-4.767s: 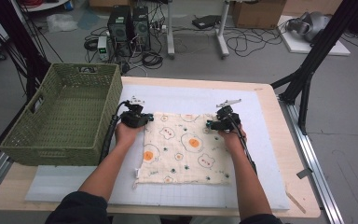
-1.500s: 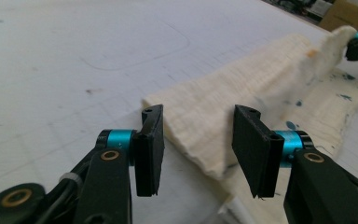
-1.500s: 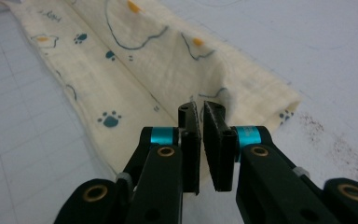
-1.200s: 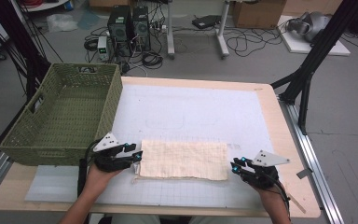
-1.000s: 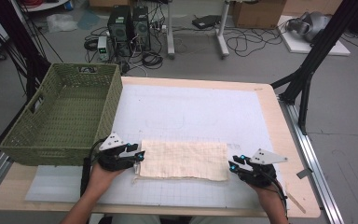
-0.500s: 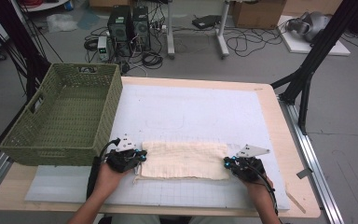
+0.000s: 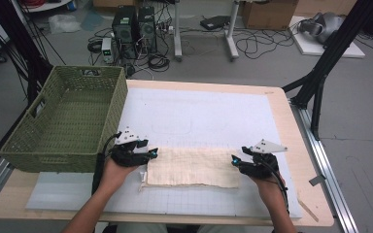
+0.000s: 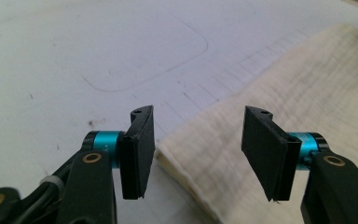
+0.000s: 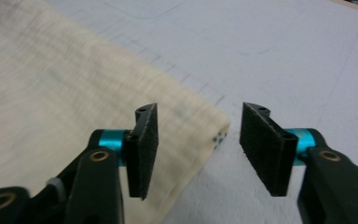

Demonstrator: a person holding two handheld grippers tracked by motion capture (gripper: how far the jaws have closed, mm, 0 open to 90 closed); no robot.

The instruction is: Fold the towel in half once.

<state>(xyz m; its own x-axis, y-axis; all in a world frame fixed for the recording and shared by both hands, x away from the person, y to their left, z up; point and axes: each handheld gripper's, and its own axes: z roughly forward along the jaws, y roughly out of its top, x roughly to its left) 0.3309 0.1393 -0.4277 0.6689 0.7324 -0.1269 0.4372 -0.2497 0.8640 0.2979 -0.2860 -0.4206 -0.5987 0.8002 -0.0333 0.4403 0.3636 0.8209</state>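
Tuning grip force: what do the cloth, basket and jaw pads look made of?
Cloth: soft woven cotton or gauze, cream, matte; fine crinkled weave and a stitched edge show in the left gripper view.
Basket: green woven wicker or plastic imitation; regular weave, slight sheen, can't tell which.
Pads: black, matte, likely rubber or foam; the right gripper view shows a grainy face.
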